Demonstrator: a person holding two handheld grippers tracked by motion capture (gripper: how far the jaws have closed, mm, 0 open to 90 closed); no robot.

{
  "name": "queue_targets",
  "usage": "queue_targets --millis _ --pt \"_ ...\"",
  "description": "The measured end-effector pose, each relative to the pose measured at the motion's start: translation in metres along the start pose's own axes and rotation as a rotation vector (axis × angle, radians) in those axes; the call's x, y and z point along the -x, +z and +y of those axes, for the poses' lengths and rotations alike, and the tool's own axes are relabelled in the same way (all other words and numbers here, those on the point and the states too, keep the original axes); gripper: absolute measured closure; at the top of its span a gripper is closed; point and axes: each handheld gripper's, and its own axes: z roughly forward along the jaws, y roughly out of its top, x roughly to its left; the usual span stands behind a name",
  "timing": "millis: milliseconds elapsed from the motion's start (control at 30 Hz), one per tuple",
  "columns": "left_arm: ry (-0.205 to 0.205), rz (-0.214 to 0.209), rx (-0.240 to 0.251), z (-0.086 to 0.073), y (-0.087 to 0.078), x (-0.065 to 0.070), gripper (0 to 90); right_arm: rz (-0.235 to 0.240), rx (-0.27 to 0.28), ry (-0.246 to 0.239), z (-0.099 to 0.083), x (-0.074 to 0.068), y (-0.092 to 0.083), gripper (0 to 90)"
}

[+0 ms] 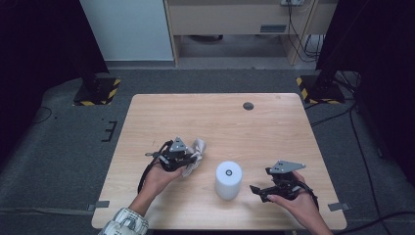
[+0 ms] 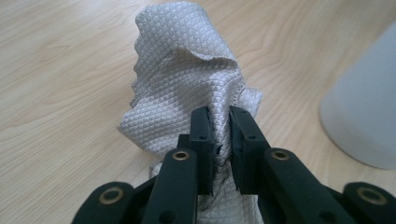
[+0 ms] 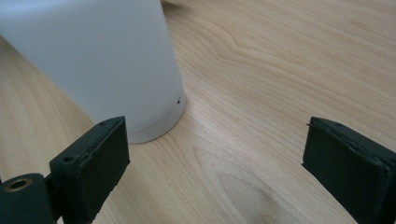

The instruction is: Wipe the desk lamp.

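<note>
A crumpled light-grey textured cloth lies left of the table's middle. My left gripper is shut on the cloth, and a fold of it is pinched between the black pads. A white upright cylinder with a small ring on its top stands near the table's front middle. My right gripper is just right of it, jaws wide open and pointing toward it. In the right gripper view the cylinder stands ahead and to the left, with bare wood between the pads.
The light wooden table has a dark round cable hole near its far edge. Dark stands with yellow-black striped bases rise beyond both far corners. The cylinder's side appears at the right of the left gripper view.
</note>
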Motion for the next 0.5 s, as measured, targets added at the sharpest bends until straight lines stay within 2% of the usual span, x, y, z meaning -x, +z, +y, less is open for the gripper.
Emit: queue_targets --millis 233,367,433,500 --pt "-0.033 0.073 -0.023 -0.003 0.007 -0.011 80.1 -0.024 -0.006 0.024 -0.003 0.005 0.001 7.5" --pt "-0.032 0.089 -0.041 -0.009 0.015 -0.013 77.5 -0.035 -0.013 0.039 -0.004 0.009 0.002 7.5" --pt "-0.027 0.103 -0.047 -0.012 0.018 -0.012 71.4 -0.039 -0.009 0.038 -0.004 0.010 0.002 7.5" --pt "-0.045 0.126 -0.028 -0.012 0.018 -0.012 58.2 -0.040 -0.007 0.039 -0.004 0.011 0.001 7.5"
